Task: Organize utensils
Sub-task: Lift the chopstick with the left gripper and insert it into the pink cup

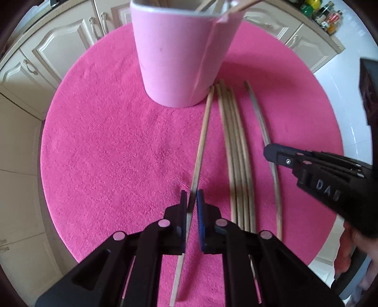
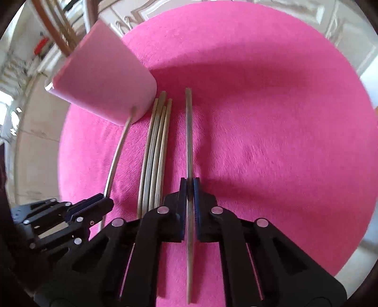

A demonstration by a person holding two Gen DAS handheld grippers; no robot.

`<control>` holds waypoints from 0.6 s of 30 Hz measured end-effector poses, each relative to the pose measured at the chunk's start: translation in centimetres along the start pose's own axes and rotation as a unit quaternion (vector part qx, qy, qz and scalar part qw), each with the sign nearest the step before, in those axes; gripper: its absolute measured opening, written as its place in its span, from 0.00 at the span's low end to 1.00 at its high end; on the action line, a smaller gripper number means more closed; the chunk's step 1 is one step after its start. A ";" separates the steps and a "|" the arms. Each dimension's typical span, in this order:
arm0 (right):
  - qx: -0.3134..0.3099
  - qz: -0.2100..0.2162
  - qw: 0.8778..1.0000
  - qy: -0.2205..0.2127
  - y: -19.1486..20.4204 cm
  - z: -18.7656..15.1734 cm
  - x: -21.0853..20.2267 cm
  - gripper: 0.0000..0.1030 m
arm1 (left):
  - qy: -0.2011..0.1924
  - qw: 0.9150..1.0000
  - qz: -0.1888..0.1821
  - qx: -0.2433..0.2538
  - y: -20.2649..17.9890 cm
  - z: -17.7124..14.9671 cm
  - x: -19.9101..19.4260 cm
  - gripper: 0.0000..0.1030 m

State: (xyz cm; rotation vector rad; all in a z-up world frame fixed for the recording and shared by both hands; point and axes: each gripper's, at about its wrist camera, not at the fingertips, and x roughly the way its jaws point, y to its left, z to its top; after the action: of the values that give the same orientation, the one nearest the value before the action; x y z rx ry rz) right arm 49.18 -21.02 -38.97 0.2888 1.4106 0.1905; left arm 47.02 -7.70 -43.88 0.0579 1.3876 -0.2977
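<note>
- On the round desk (image 1: 106, 146), covered in fuzzy pink cloth, sit a pink cup (image 1: 179, 54) and loose wooden sticks (image 1: 238, 151).
- Cream cabinets (image 1: 54, 49) all round.
- Left hand-held gripper (image 1: 191, 196) pinches one stick (image 1: 203, 137); right hand-held gripper (image 2: 190, 184) is clamped on another stick (image 2: 188, 132).

From where I'm driving this, the whole thing sits on a round table covered in a bright pink fuzzy cloth (image 1: 106, 141), which fills most of both wrist views. Behind it there's a run of cream kitchen cabinets (image 1: 61, 49) with raised arched door panels and little curved metal handles (image 1: 30, 67), under a pale countertop. Far right corner of that counter has a cluster of bottles and jars (image 1: 327, 17), spices or sauces maybe, too small and warped to tell. The floor (image 1: 356, 132) on the right looks like glossy white tile. Light is soft daylight, bright near the left edge of the right wrist view.
</note>
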 end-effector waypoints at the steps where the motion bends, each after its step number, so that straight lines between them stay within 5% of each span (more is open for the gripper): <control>1: 0.004 0.007 1.000 -0.002 -0.3 -0.2 -0.3 0.05 | -0.005 1.000 -0.002 0.000 0.0 -0.3 -0.4 0.07; 10: 0.008 0.075 0.995 -0.059 -2.2 -1.6 -5.1 0.05 | -0.085 0.995 -0.049 -0.017 0.1 -2.8 -4.8 0.06; 18: -0.008 0.124 0.986 -0.113 -2.2 -2.9 -9.5 0.05 | -0.196 0.977 -0.081 -0.006 -0.9 -5.5 -10.0 0.05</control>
State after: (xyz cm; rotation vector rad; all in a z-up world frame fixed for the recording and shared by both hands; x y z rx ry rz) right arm 44.82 -25.76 -31.11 0.4589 1.1457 0.3633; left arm 40.02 -5.62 -35.05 -0.1194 1.0024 -0.4136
